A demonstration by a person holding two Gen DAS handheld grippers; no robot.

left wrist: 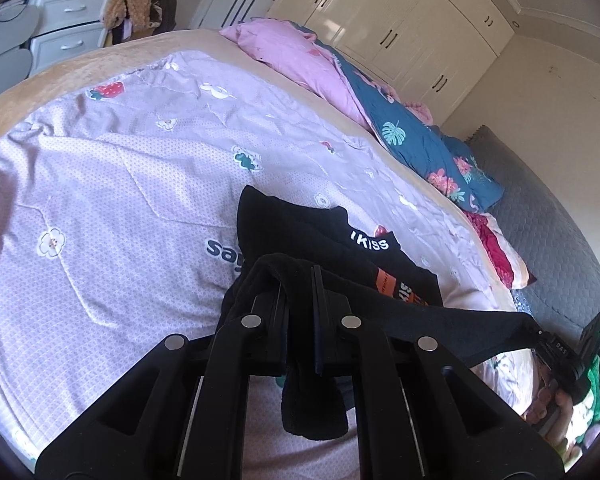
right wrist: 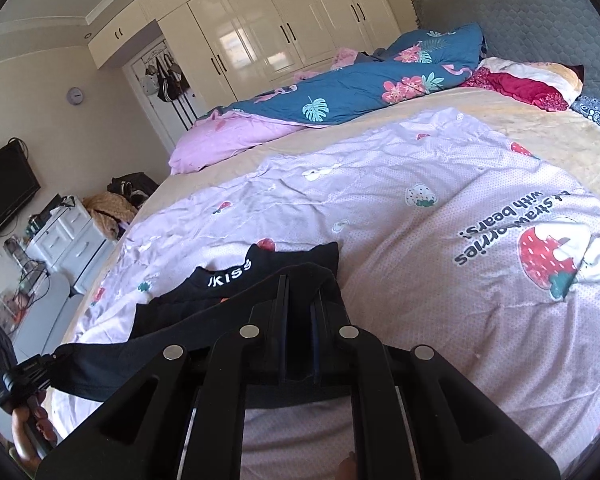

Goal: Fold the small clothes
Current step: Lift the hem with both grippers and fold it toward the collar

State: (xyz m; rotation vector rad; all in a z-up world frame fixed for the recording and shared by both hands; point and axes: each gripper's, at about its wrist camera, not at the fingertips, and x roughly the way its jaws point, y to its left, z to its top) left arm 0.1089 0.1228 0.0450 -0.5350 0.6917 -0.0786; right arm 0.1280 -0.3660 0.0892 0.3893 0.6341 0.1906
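Note:
A small black garment (left wrist: 340, 240) with white "KISS" lettering and an orange patch lies on the lilac strawberry-print sheet (left wrist: 120, 168). My left gripper (left wrist: 300, 280) is shut on one end of its black edge, which drapes over and between the fingers. My right gripper (right wrist: 300, 292) is shut on the other end of the same edge (right wrist: 236, 276). The fabric is stretched taut between the two grippers, a little above the bed. The right gripper shows at the right edge of the left wrist view (left wrist: 556, 348); the left one shows at the left edge of the right wrist view (right wrist: 12, 372).
A blue floral duvet (right wrist: 340, 92) and pink bedding (right wrist: 228, 136) are bunched at the far side of the bed. Red and cream pillows (right wrist: 528, 80) lie by the grey headboard (right wrist: 520, 12). White drawers (right wrist: 68, 236), a TV and wardrobes stand beyond.

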